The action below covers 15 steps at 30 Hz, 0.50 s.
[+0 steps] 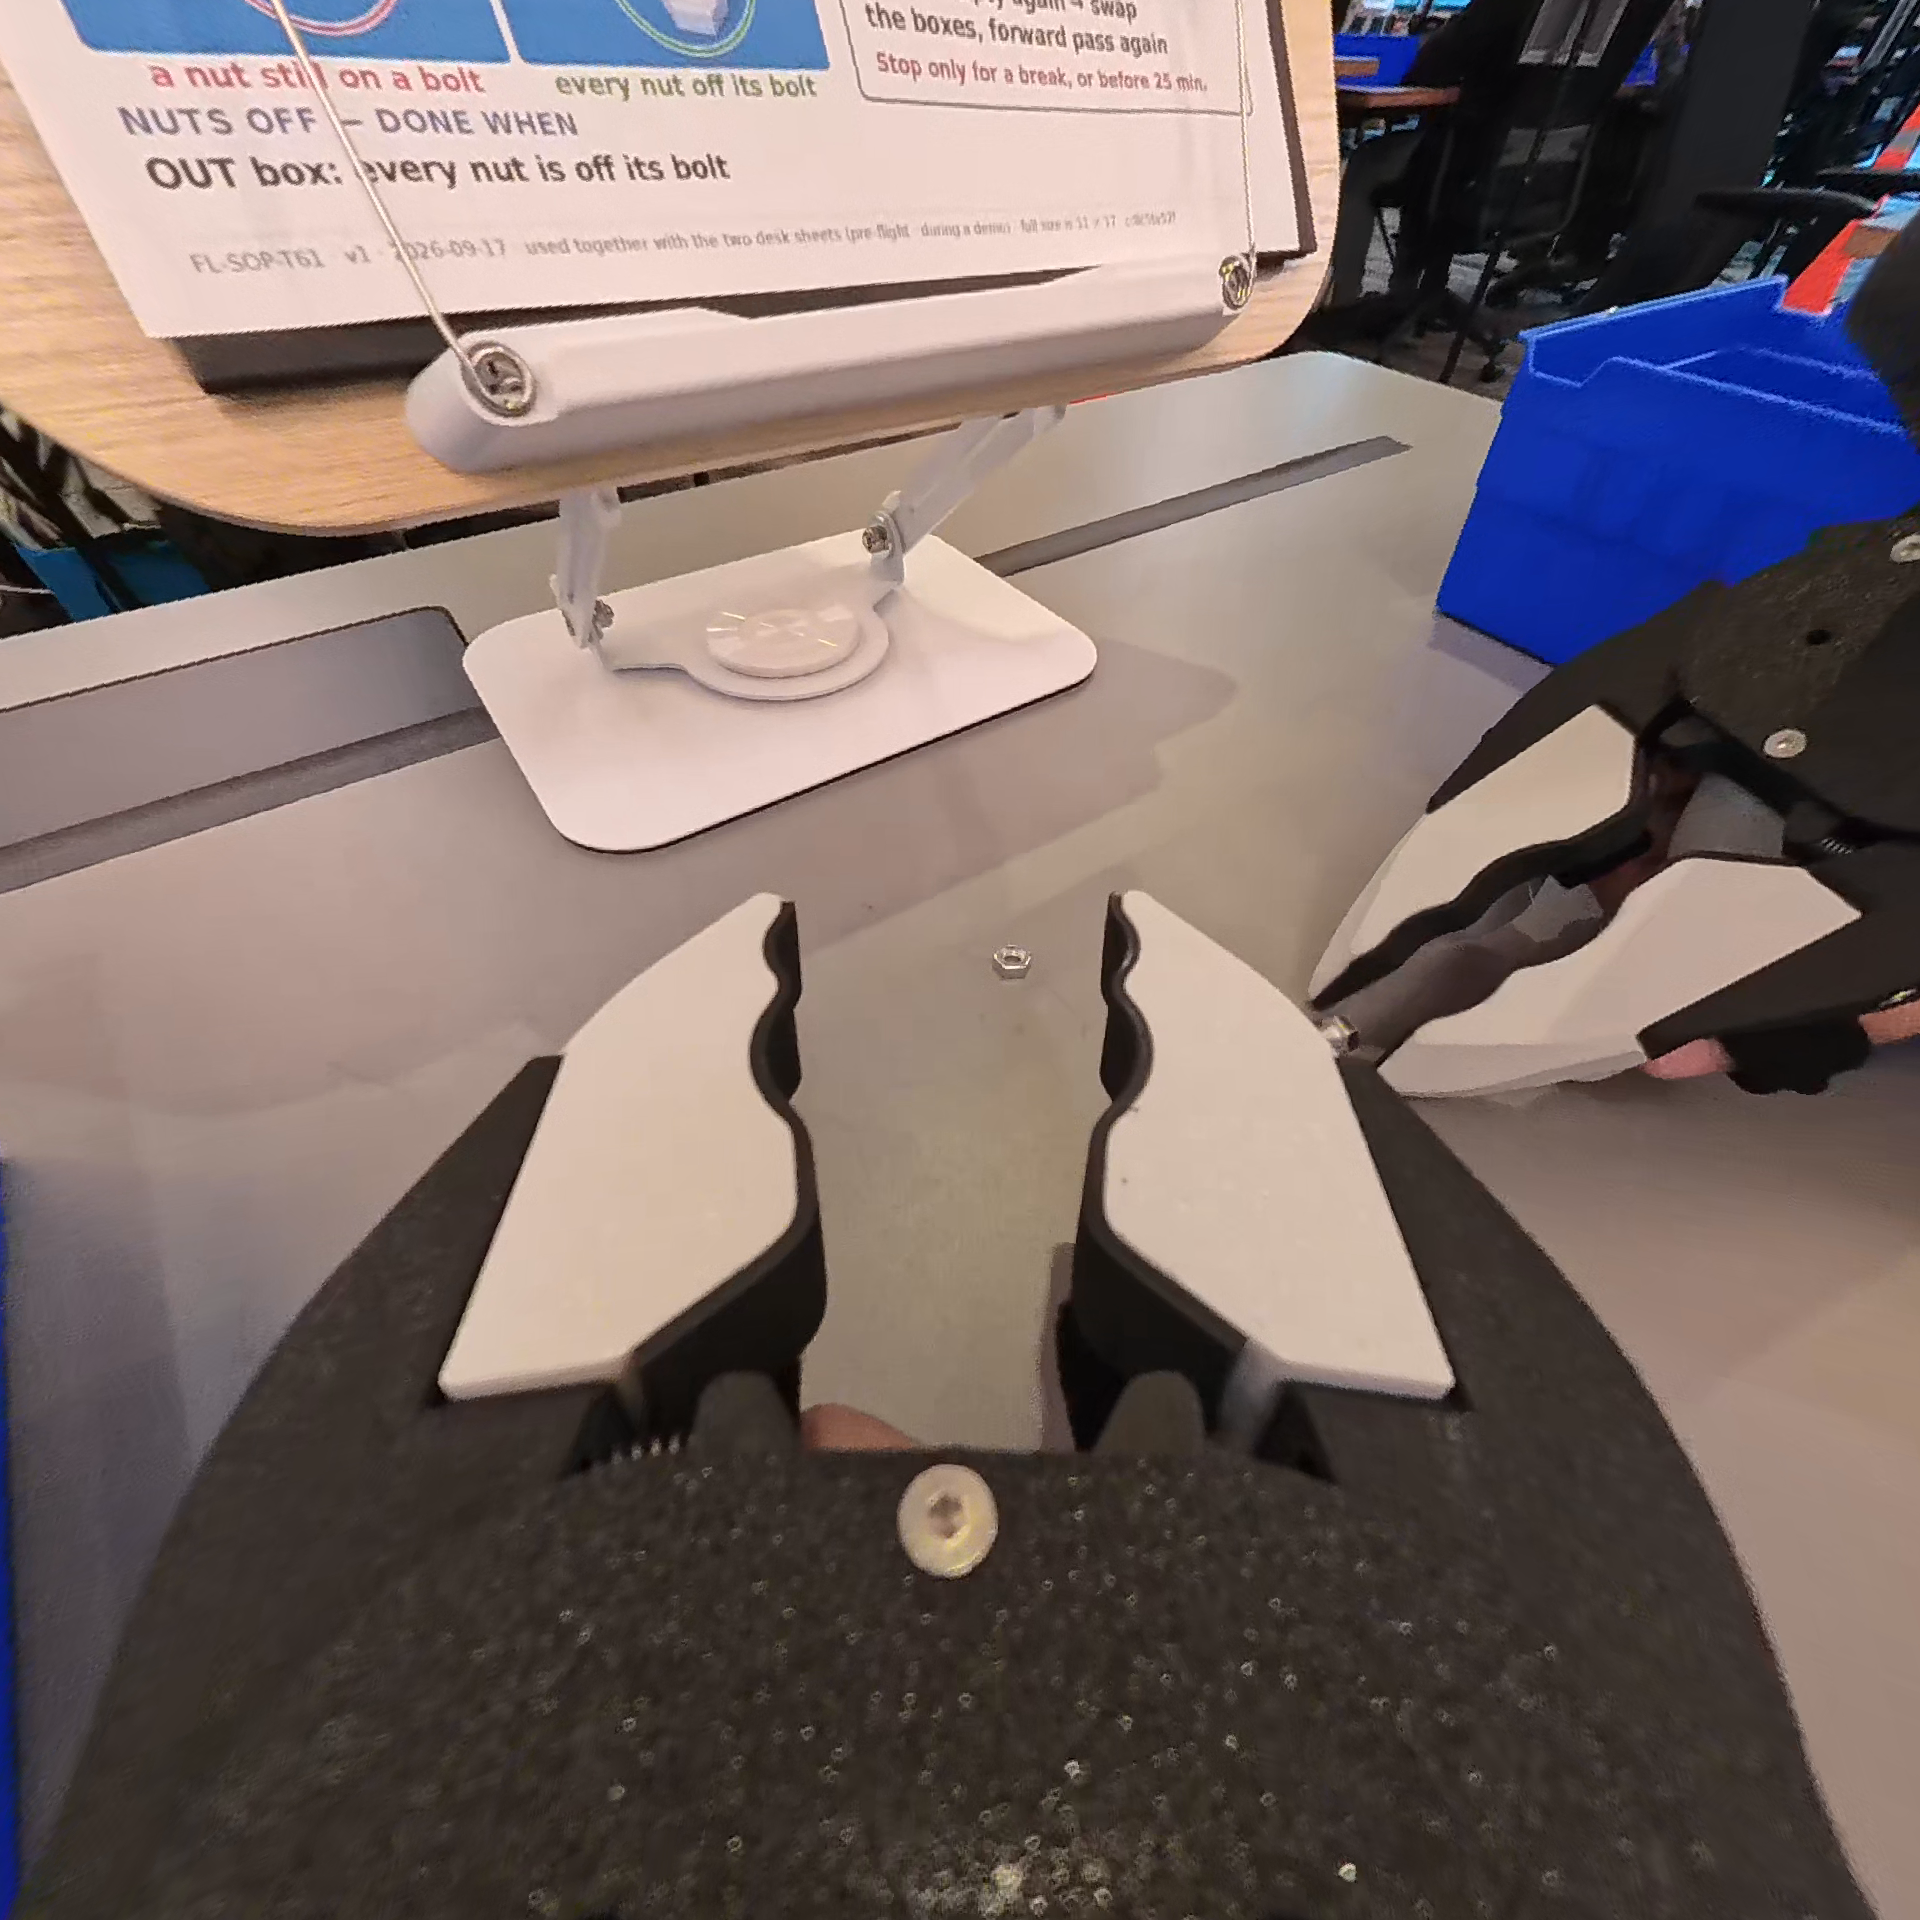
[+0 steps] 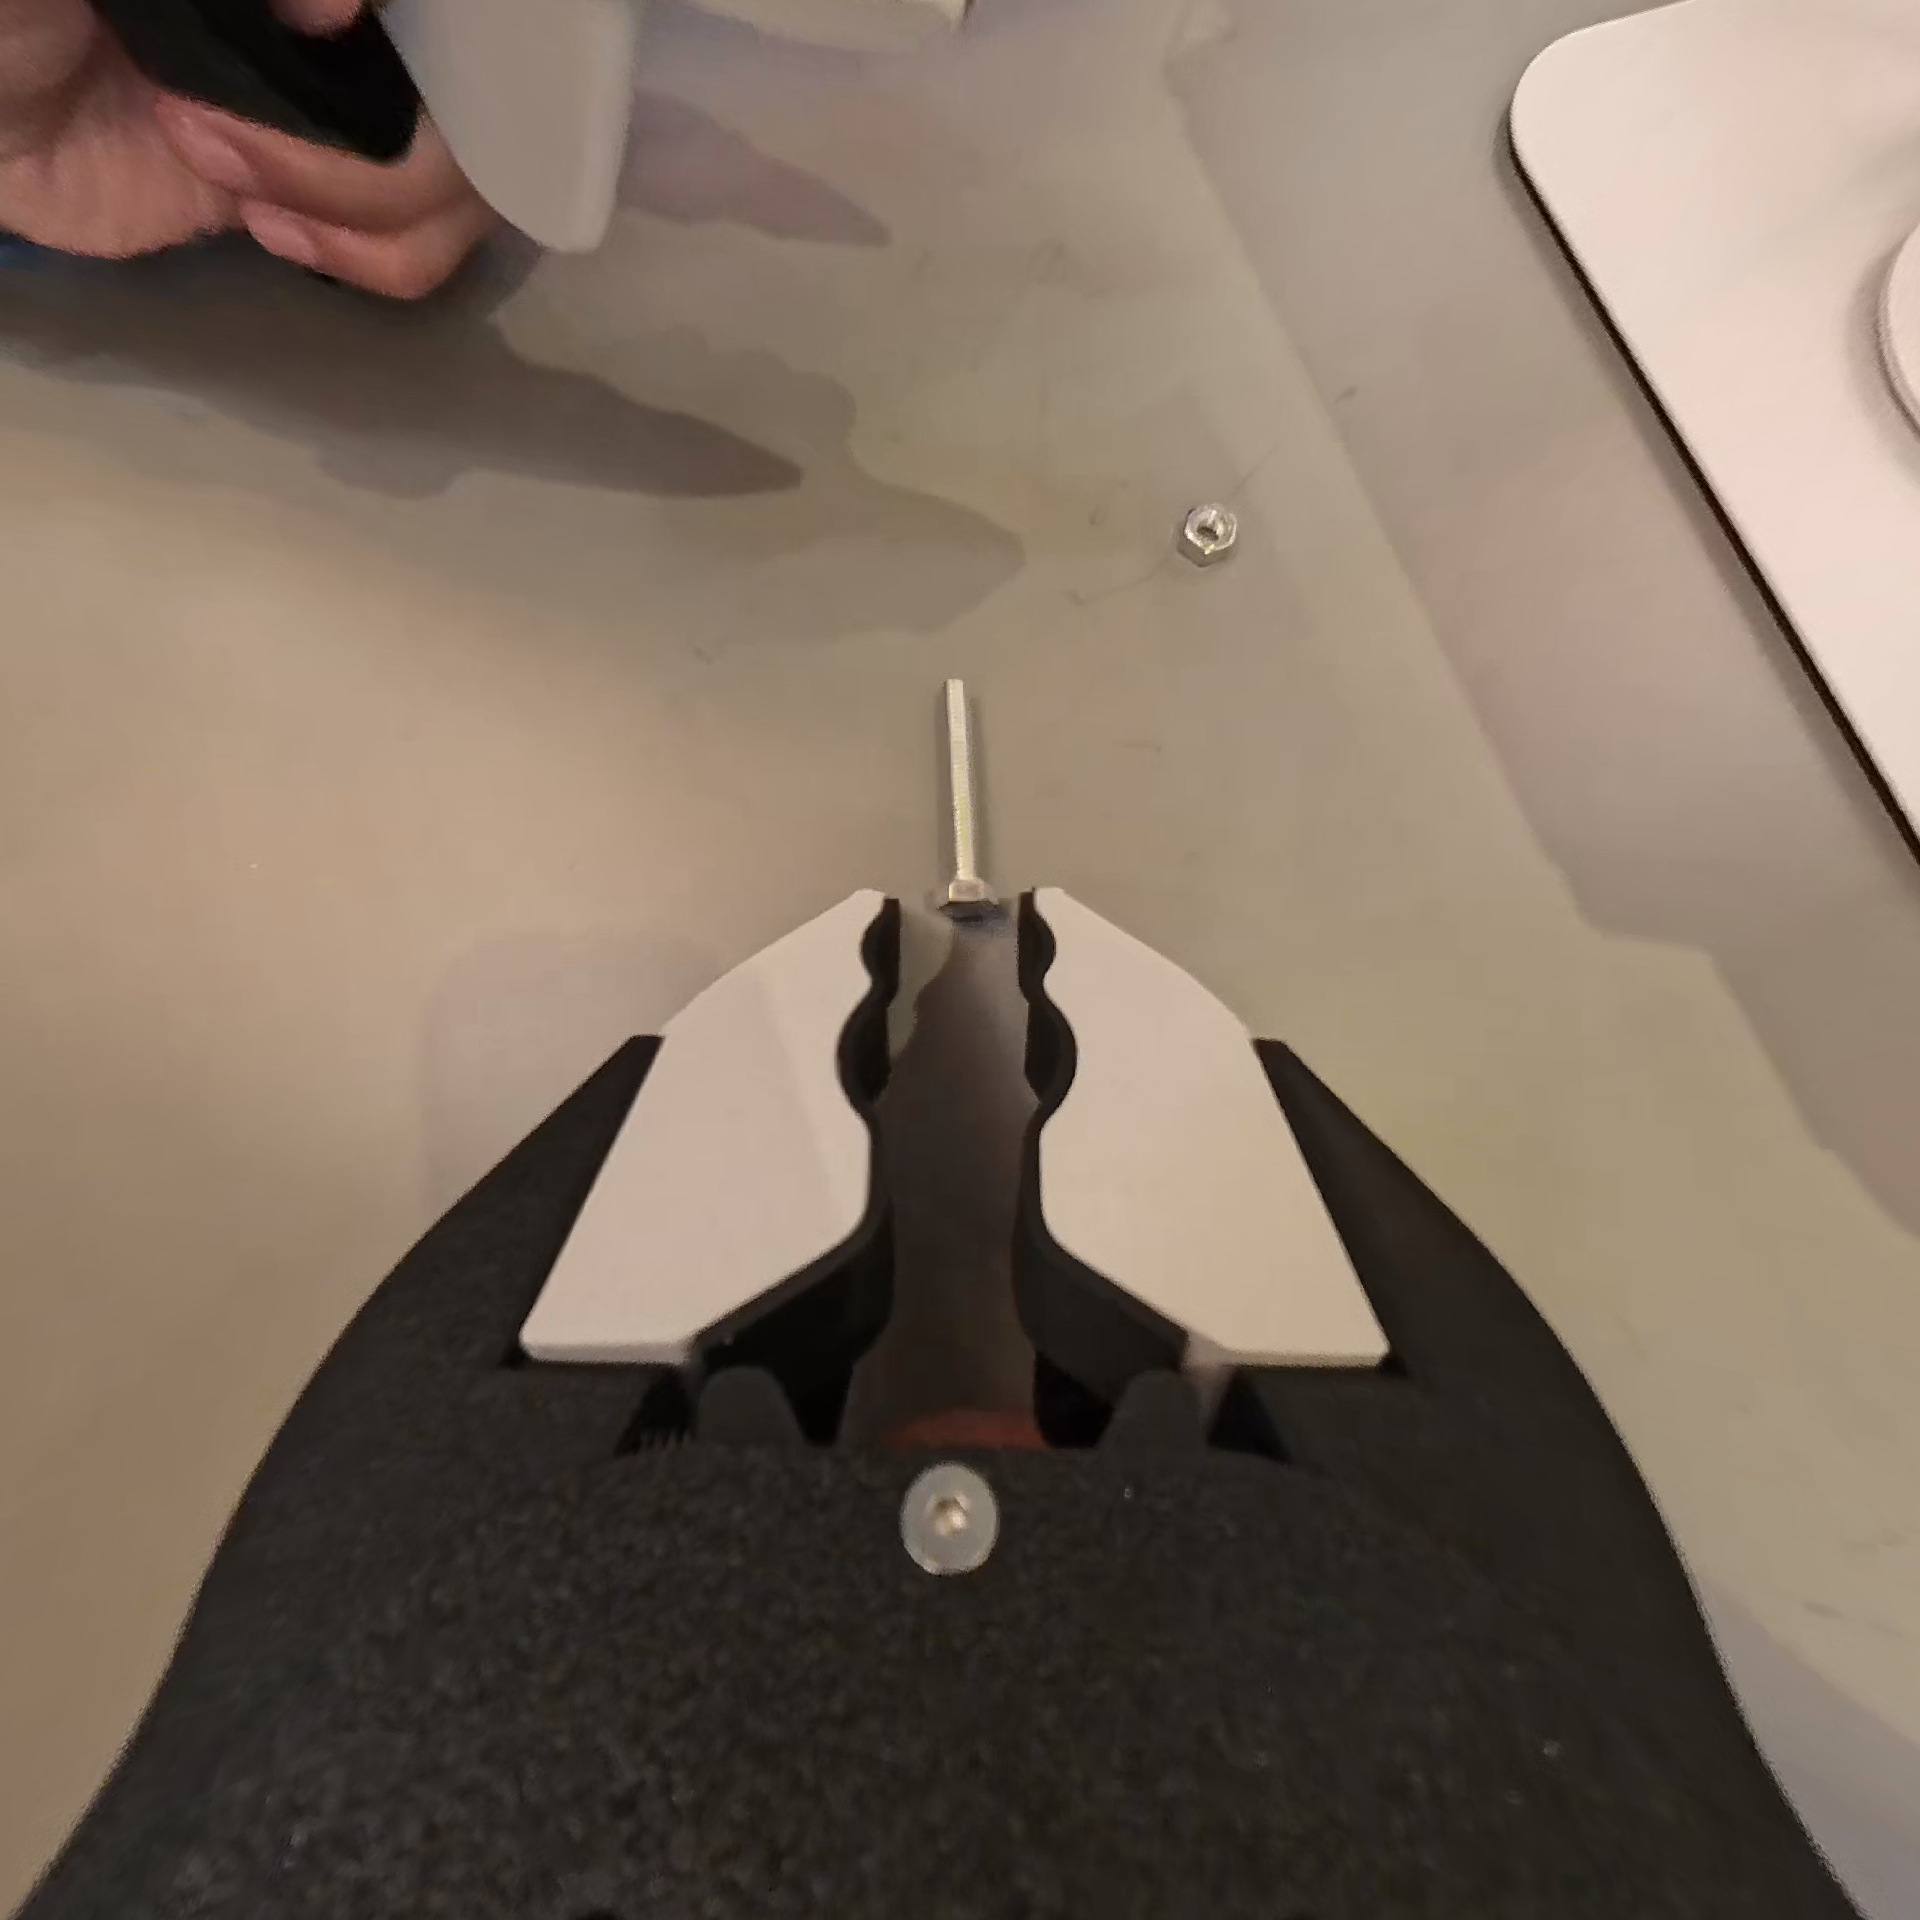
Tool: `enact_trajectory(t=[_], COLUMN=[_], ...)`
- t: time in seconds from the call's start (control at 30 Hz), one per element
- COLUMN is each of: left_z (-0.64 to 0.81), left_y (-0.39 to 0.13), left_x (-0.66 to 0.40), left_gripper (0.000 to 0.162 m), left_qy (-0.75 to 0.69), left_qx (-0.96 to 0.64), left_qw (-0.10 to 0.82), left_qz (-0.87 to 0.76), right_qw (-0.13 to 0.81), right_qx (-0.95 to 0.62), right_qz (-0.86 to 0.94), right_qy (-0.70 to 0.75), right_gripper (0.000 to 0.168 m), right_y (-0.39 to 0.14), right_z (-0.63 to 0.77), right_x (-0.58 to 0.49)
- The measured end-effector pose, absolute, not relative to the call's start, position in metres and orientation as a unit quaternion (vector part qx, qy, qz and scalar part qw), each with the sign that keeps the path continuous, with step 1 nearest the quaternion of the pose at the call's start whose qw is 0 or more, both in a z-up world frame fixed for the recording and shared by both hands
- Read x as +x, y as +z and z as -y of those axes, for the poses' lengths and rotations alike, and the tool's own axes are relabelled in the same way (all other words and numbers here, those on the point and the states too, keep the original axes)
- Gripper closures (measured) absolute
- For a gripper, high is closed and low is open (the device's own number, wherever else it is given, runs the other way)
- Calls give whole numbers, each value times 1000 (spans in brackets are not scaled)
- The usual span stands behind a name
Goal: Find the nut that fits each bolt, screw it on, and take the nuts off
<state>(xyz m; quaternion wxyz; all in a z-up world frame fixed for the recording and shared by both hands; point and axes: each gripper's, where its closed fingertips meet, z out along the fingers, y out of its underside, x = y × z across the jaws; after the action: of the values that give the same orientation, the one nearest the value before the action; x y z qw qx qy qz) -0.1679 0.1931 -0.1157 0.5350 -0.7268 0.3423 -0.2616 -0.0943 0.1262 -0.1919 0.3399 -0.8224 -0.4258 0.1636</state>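
A small silver hex nut (image 1: 1010,961) lies on the grey table (image 1: 312,1039), just ahead of my left gripper (image 1: 951,914), between its fingertips and nearer the right one. The left gripper is open and empty. My right gripper (image 2: 956,904) is shut on the head of a thin silver bolt (image 2: 958,790), whose shaft points straight forward past the fingertips. The nut also shows in the right wrist view (image 2: 1203,535), ahead and to the right of the bolt's tip. The right gripper (image 1: 1325,1013) comes in from the right, beside the left gripper's right finger.
A white stand base (image 1: 779,727) carrying a tilted board with a printed sheet (image 1: 675,156) stands behind the nut; the base also shows in the right wrist view (image 2: 1714,312). A blue bin (image 1: 1662,468) sits at the back right. A hand (image 2: 208,156) holds the left gripper.
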Motion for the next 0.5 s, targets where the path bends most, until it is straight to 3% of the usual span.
enact_trajectory(t=[0.1,0.27,0.5], left_z=[-191,-187,-185], left_y=[-116,-124,-152], left_x=[-166,-161,-152], left_gripper=[107,106,110], left_qy=[-256,-236,-126], left_qx=[-723,-724,-752], left_qw=[536,523,419], left_qz=[-353,-382,-493], right_qw=[338,359,457], right_qx=[-824,-817,-799], right_qz=[423,423,378], right_qy=[165,160,100], right_gripper=[157,157,157], right_y=[-192,-187,-154], right_z=[-128,-129,-122], right_x=[-95,-95,-66])
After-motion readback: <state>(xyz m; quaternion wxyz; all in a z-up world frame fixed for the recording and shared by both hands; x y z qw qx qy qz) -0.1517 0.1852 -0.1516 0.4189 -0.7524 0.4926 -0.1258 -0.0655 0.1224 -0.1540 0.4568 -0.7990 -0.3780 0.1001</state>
